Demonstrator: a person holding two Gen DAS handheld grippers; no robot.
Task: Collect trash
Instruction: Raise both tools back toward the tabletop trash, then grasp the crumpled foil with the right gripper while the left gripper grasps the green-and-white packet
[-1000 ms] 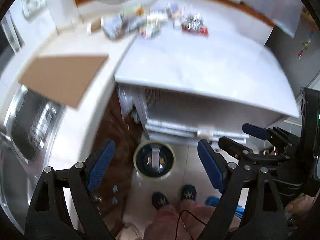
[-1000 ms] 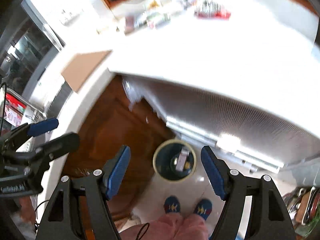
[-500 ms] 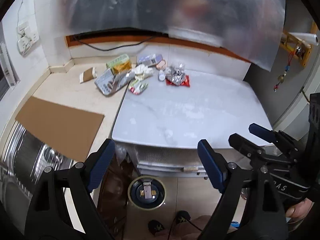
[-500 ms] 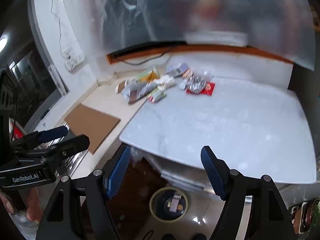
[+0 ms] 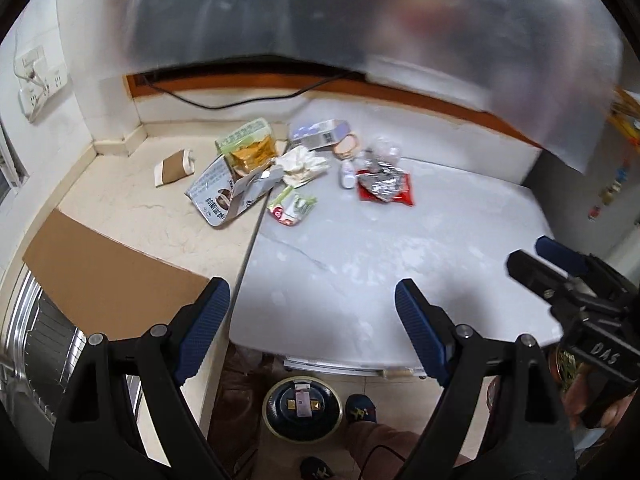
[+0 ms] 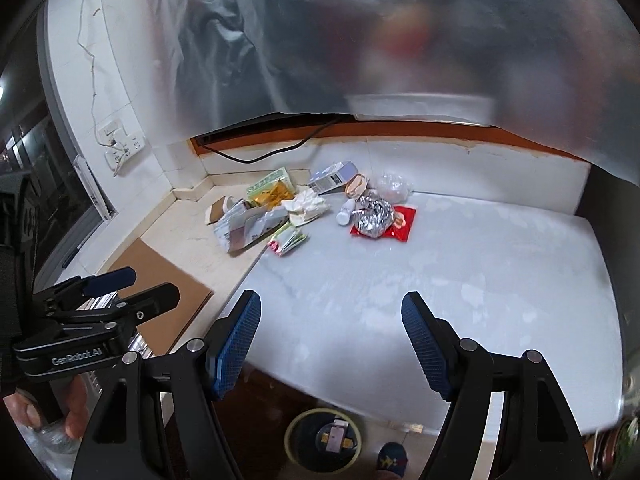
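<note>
A heap of trash lies at the far side of the counter: a torn grey carton (image 5: 224, 196) (image 6: 248, 228), a yellow snack bag (image 5: 250, 148) (image 6: 272, 190), crumpled white paper (image 5: 302, 164) (image 6: 306, 206), a crushed foil wrapper on a red packet (image 5: 384, 186) (image 6: 378, 220), and a small green-and-white sachet (image 5: 292, 208) (image 6: 288, 240). My left gripper (image 5: 312, 328) hangs open and empty above the counter's near edge. My right gripper (image 6: 330, 340) is open and empty too, well short of the heap. On the floor stands a round bin (image 5: 302, 404) (image 6: 324, 440) with a few items inside.
A brown cardboard sheet (image 5: 108, 276) (image 6: 160, 296) lies on the cream counter at the left, beside a metal rack (image 5: 36, 352). A white slab (image 5: 392, 248) forms the right counter. Plastic sheeting (image 6: 360, 40) hangs behind. A person's feet (image 5: 360, 408) stand by the bin.
Both grippers rose and tilted up from looking down at the floor bin to facing the counter. The trash heap now sits mid-frame and the bin has dropped to the bottom edge.
</note>
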